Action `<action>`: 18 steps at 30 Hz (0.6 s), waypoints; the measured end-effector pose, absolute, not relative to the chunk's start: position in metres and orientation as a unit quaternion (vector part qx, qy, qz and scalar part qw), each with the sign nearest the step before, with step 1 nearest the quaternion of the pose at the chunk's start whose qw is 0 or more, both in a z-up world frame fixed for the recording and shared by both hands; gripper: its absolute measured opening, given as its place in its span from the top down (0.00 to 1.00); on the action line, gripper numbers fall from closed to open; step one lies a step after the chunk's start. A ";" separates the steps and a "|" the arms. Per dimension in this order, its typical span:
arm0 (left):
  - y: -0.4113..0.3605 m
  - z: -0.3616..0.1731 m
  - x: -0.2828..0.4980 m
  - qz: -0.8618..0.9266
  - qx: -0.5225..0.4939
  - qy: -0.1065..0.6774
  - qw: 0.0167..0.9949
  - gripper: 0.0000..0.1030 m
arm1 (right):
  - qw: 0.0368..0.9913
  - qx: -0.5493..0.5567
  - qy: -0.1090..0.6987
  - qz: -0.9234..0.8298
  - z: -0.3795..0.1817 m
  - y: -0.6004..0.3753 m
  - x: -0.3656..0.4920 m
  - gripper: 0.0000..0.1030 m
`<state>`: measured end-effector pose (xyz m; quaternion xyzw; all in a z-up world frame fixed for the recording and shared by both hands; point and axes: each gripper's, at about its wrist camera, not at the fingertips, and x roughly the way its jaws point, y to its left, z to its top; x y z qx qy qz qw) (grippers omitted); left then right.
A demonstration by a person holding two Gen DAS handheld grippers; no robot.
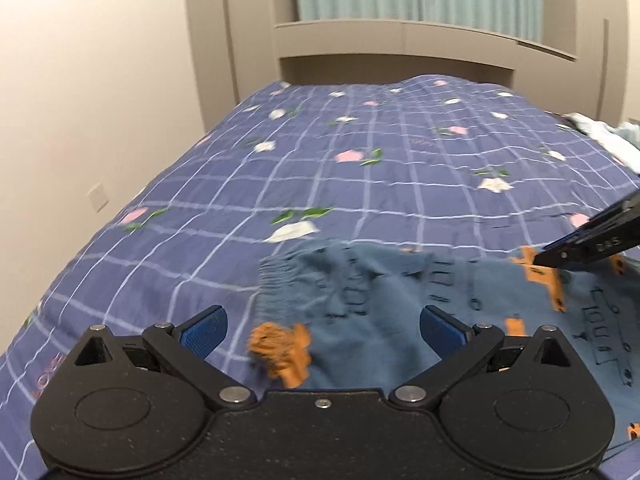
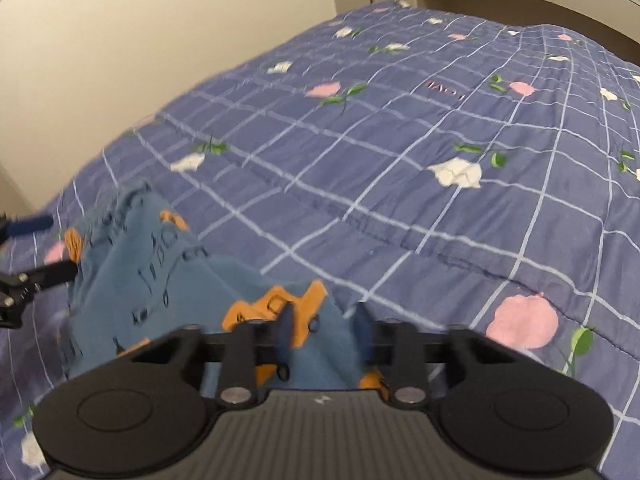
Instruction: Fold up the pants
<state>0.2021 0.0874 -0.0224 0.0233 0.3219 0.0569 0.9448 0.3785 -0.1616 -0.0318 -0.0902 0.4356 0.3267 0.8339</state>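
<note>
Small blue pants (image 1: pixel 384 304) with orange prints lie bunched on the bed. In the left wrist view my left gripper (image 1: pixel 322 326) is open, its blue pads either side of the pants' elastic waistband edge, nothing held. My right gripper (image 2: pixel 326 330) is shut on a fold of the pants (image 2: pixel 160 280) and holds it raised above the bed. The right gripper also shows at the right edge of the left wrist view (image 1: pixel 592 240). The left gripper shows at the left edge of the right wrist view (image 2: pixel 24 256).
The bed carries a blue checked quilt with flowers (image 1: pixel 360 160), also in the right wrist view (image 2: pixel 400 160). A beige headboard (image 1: pixel 400 44) stands at the far end. A wall (image 1: pixel 80 100) runs along the bed's left side. Pale bedding (image 1: pixel 608 136) is bunched at the far right.
</note>
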 end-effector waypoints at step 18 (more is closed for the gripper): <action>0.091 -0.060 0.207 0.042 0.039 0.379 0.924 0.01 | 0.840 0.006 0.409 0.357 -0.026 -0.173 0.335 0.59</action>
